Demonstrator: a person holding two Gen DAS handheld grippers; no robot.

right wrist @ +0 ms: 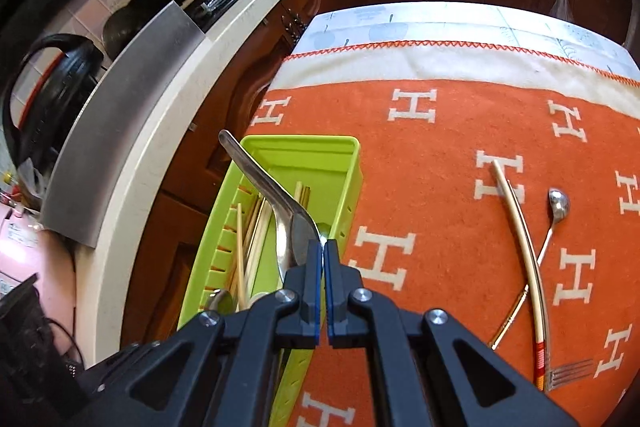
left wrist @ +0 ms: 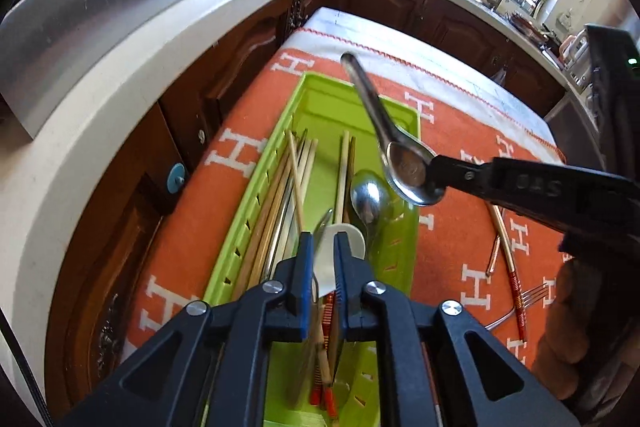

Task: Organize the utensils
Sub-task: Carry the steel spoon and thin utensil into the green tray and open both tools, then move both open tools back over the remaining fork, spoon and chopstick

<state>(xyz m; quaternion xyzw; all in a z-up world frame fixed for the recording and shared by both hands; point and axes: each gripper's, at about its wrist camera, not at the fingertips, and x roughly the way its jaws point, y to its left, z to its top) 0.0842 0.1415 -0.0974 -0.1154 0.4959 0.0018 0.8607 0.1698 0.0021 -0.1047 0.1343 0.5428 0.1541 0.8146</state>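
Right tongs [right wrist: 323,247] clenched on steel spoon [right wrist: 276,203] by bowl rim, above green tray [right wrist: 352,163]. Left tongs [left wrist: 324,247] released, straddling white spoon [left wrist: 340,239] in tray. Risk: thin rim grip slips, spoon drops wide. Fork [right wrist: 568,375], chopstick [right wrist: 524,259] at 3 o'clock on desk [right wrist: 440,147].

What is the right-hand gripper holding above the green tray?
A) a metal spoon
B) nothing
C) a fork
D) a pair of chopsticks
A: the right gripper is clamped on the bowl of a metal spoon, whose handle sticks out over the green tray.
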